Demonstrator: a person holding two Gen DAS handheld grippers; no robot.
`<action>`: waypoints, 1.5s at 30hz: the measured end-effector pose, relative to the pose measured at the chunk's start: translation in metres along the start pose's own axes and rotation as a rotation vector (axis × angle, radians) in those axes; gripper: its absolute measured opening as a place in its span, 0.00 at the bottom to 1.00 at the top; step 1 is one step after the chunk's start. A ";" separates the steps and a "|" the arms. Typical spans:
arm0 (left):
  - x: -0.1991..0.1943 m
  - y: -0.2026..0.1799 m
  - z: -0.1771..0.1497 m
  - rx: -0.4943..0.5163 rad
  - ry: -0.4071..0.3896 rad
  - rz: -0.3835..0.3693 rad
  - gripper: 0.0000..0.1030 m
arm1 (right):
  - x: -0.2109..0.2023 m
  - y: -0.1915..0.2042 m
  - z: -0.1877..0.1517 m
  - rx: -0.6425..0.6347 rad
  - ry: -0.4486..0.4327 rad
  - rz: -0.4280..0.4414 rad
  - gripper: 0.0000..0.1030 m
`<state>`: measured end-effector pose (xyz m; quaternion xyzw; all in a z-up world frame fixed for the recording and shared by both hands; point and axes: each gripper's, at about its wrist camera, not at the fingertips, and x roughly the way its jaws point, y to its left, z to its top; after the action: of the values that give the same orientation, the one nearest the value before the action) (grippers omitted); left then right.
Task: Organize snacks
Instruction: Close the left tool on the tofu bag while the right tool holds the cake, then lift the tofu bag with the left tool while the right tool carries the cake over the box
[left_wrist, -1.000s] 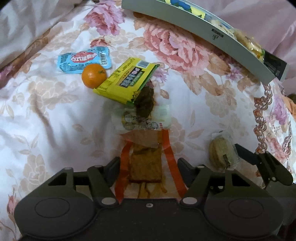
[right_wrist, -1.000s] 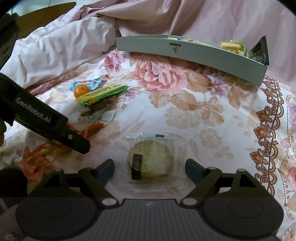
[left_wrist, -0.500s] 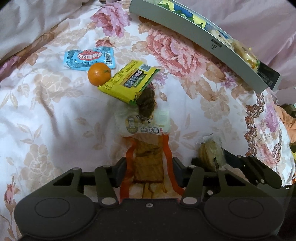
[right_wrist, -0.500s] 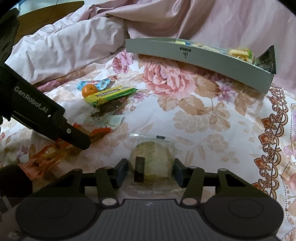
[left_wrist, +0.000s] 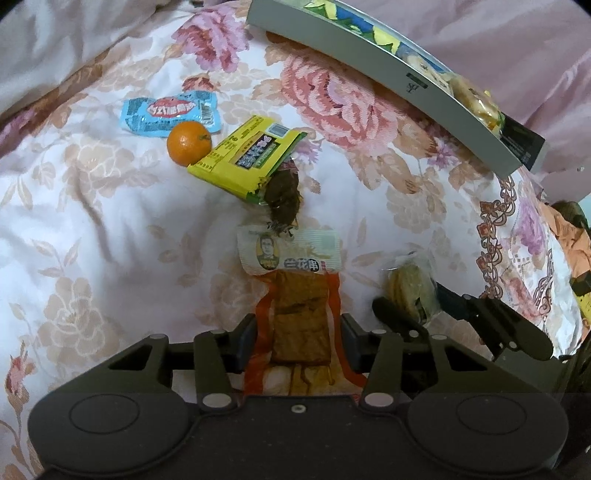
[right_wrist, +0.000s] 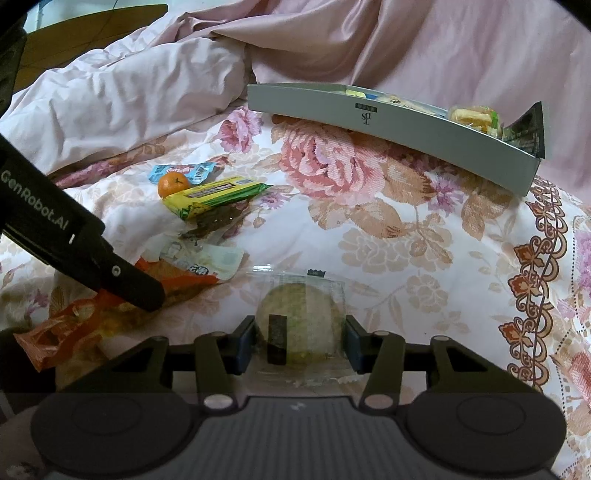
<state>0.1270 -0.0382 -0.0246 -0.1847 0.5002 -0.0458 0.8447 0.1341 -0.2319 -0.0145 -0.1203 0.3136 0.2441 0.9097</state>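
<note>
Both sets of jaws have drawn in since the earlier frames. My left hand-held gripper (left_wrist: 298, 341), which has just been closing, now presses its pads on the orange-edged packet of brown tofu strips (left_wrist: 300, 317). My right hand-held gripper (right_wrist: 300, 345) is clamped at about half width on the round cookie in clear wrap (right_wrist: 301, 319). Each snack lies on the floral bedspread (right_wrist: 424, 236), not yet lifted. I judge the job partly done: the grey tray (right_wrist: 388, 123) at the far side already holds several packets, while the tangerine (left_wrist: 188, 143), the blue packet (left_wrist: 168, 114), the yellow-green packet (left_wrist: 247, 157), a dark snack (left_wrist: 282, 195) and a white packet (left_wrist: 291, 251) remain loose between tray and grippers, besides the two gripped.
</note>
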 end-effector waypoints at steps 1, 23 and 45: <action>0.000 -0.002 0.000 0.013 -0.005 0.003 0.47 | 0.000 0.000 0.000 0.000 -0.001 -0.001 0.52; 0.007 -0.017 -0.001 0.203 -0.038 0.058 0.50 | -0.001 0.005 -0.001 -0.041 -0.021 -0.031 0.52; -0.026 -0.021 -0.013 0.179 -0.145 -0.077 0.44 | -0.008 0.003 0.002 -0.044 -0.066 -0.082 0.52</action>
<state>0.1056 -0.0542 -0.0009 -0.1304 0.4244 -0.1093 0.8894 0.1283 -0.2317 -0.0085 -0.1449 0.2727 0.2175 0.9259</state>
